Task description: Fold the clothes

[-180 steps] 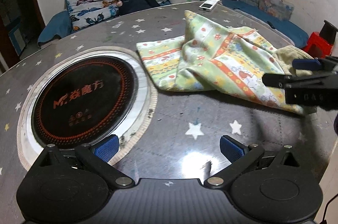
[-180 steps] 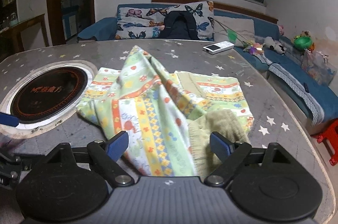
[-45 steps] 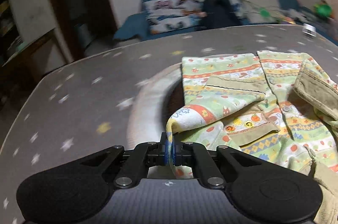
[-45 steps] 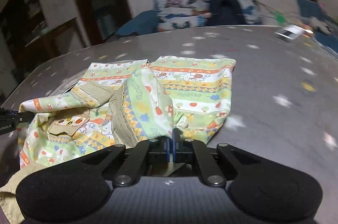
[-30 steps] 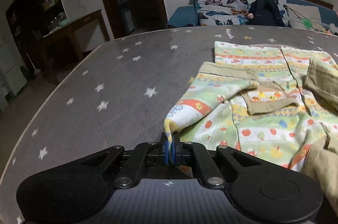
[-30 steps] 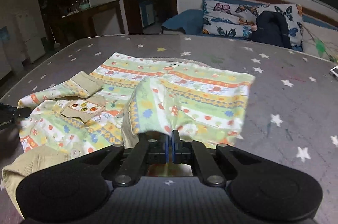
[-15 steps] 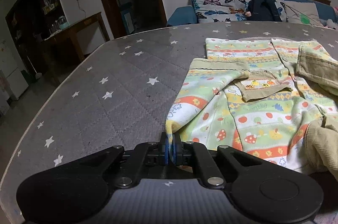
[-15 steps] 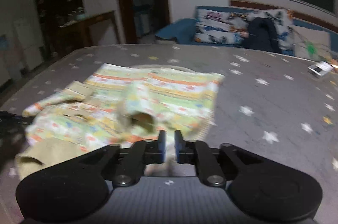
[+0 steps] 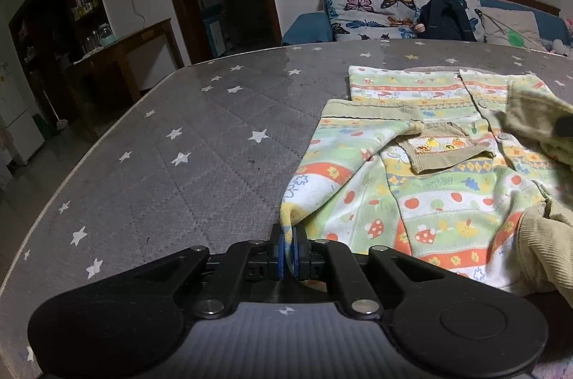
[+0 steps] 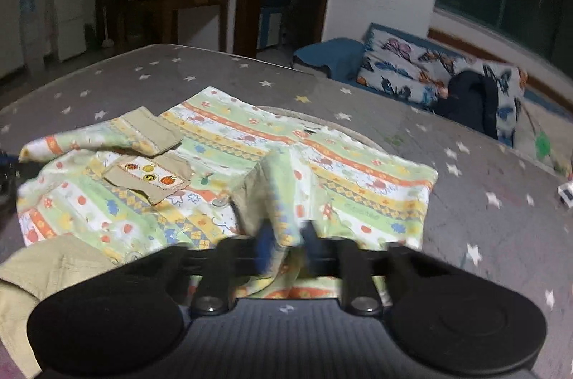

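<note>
A child's jacket (image 9: 422, 171) with green, orange and yellow stripes, tan cuffs and a tan pocket lies spread on the grey star-patterned table (image 9: 186, 164). My left gripper (image 9: 289, 250) is shut on the jacket's near left corner, low over the table. In the right wrist view the jacket (image 10: 222, 164) lies ahead. My right gripper (image 10: 284, 243) is blurred, its blue pads parted, with a raised fold of the jacket (image 10: 283, 193) lying loose between them.
A blue sofa (image 9: 308, 28) with butterfly pillows and a dark backpack (image 9: 447, 21) stands behind the table. A wooden side table (image 9: 121, 57) and a doorway are at the left. A white device (image 10: 566, 191) lies at the table's far right edge.
My right gripper has opened and let go of the jacket fold it held. My left gripper stays shut on the corner and has barely moved.
</note>
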A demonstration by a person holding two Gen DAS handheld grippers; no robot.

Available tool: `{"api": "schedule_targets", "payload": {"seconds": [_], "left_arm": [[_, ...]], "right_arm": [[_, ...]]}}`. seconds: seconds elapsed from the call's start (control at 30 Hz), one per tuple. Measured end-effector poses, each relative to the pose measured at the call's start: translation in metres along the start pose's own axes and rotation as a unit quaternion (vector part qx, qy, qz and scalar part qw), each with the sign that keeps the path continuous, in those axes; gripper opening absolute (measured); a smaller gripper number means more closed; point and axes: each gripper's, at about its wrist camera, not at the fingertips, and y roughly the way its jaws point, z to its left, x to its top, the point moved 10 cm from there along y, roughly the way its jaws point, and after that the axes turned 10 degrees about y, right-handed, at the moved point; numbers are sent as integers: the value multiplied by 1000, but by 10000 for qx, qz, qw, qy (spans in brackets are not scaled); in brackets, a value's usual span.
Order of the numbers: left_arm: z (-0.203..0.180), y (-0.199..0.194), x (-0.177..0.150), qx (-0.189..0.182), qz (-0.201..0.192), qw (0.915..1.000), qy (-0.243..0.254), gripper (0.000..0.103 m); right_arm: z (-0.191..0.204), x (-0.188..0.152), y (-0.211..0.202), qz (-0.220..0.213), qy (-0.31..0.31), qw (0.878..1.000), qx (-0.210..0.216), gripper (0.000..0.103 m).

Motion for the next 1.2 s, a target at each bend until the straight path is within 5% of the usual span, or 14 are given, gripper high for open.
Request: {"api": "schedule_targets", "payload": {"seconds": [0.47, 0.8, 0.93, 1.2], "left_arm": [[-1, 1, 1, 6, -26, 10000, 42, 6], [-1, 1, 1, 7, 0, 9999, 106, 6], [-1, 1, 2, -2, 9, 10000, 91, 7], [-2, 2, 4, 43, 34, 9999, 148, 8]], "right_arm": [[-105, -33, -81, -103, 934, 9907, -984, 8], [-170, -87, -121, 257, 1803, 9696, -1635, 9], [-193, -93, -131, 186, 1963, 9579, -2085, 19], [-206, -83, -144, -174, 1985, 9567, -2123, 23]]}}
